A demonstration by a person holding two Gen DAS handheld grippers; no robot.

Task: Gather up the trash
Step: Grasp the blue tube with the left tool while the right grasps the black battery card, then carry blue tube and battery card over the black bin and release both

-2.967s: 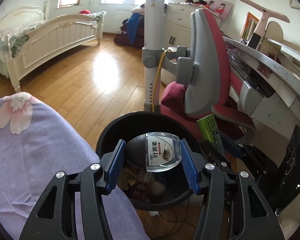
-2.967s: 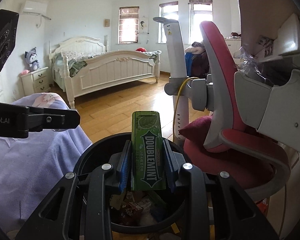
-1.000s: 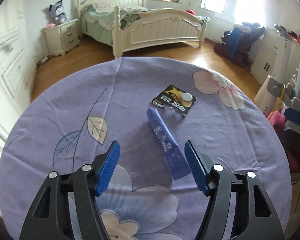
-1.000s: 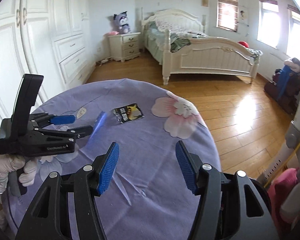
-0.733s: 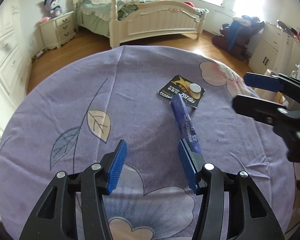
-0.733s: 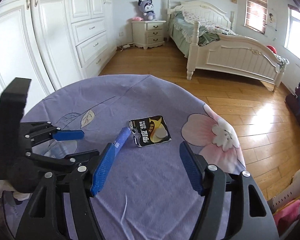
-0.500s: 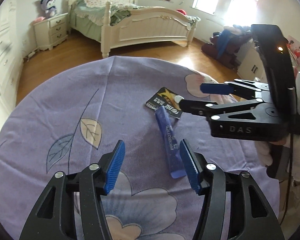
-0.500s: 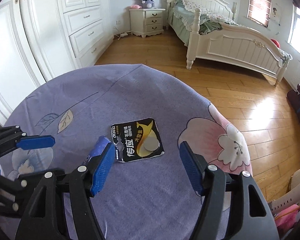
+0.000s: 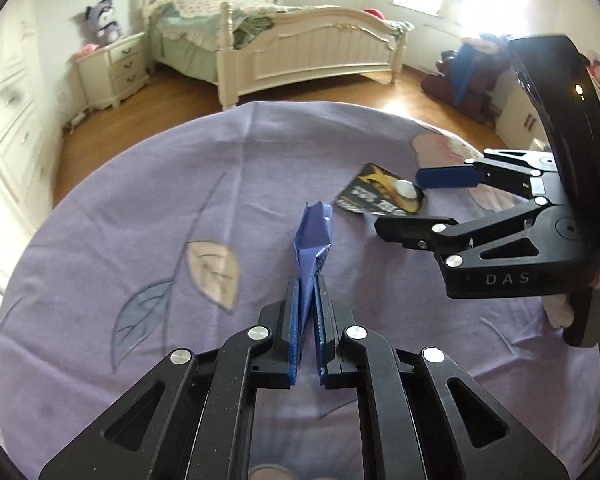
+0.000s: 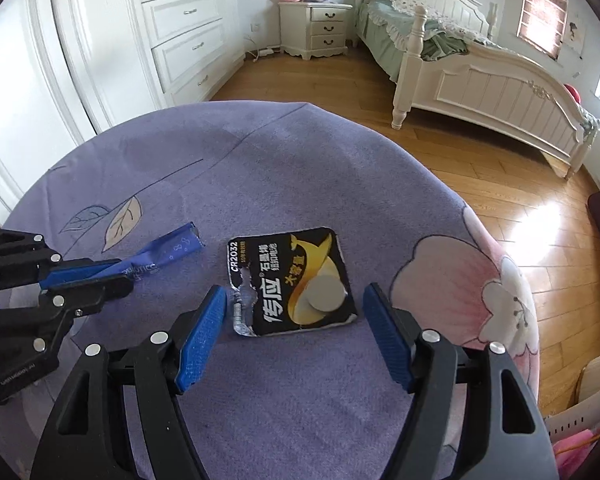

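Note:
A blue sachet wrapper [image 9: 313,240] is pinched in my left gripper [image 9: 308,292], which is shut on its near end just above the purple tablecloth [image 9: 140,208]. The wrapper also shows in the right wrist view [image 10: 160,254], with the left gripper [image 10: 100,276] at the left. A black and gold button-battery pack [image 10: 296,280] lies flat on the cloth between the fingers of my open right gripper [image 10: 294,312]. In the left wrist view the pack [image 9: 380,200] lies under the right gripper [image 9: 416,200], whose blue pad is above it.
The round table's cloth has leaf and flower prints [image 10: 500,280]. Wooden floor [image 10: 520,184], a white bed [image 10: 480,80], a nightstand [image 10: 316,30] and white wardrobes [image 10: 100,40] surround the table.
My left gripper has shut on the blue wrapper and lifted its end off the cloth. My right gripper has moved down closer around the battery pack.

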